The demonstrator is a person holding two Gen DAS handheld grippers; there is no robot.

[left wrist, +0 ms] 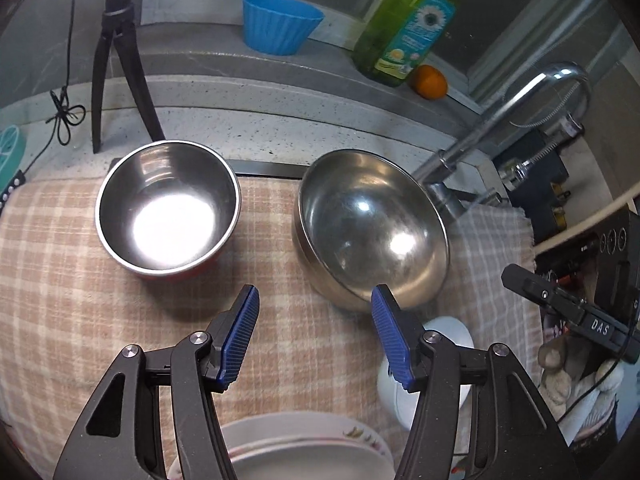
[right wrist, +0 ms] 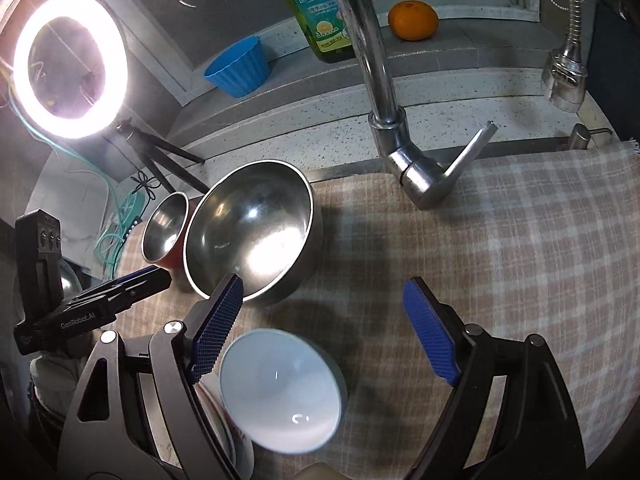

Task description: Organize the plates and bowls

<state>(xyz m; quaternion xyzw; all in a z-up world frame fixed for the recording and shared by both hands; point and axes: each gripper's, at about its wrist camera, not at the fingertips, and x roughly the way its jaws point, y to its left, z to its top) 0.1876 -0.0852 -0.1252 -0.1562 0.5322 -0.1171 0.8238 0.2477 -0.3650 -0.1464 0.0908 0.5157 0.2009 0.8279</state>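
On the left of the left wrist view, a small steel bowl [left wrist: 168, 206] with a red outer wall is seen standing upright on the checked cloth [left wrist: 60, 280] that covers the bench. To its right, apart from it, a larger steel bowl [left wrist: 372, 228] is placed on the same cloth, near the base of the faucet [left wrist: 500, 120]. The left tool [left wrist: 316, 340] is held above the cloth with its blue pads wide apart, and nothing is gripped between them. Below it, a stack of white plates [left wrist: 304, 452] with a flower pattern is partly hidden by the tool's frame, and a white bowl [left wrist: 448, 332] is seen just beside the right pad.

In the right wrist view, the white bowl [right wrist: 280, 388] is found near the plates, in front of the larger steel bowl. The right tool [right wrist: 320, 332] is also held open above it, and nothing is touched by its pads. On the ledge behind, a blue cup [right wrist: 238, 66], a green bottle [right wrist: 316, 8] and an orange [right wrist: 413, 20] are seen.
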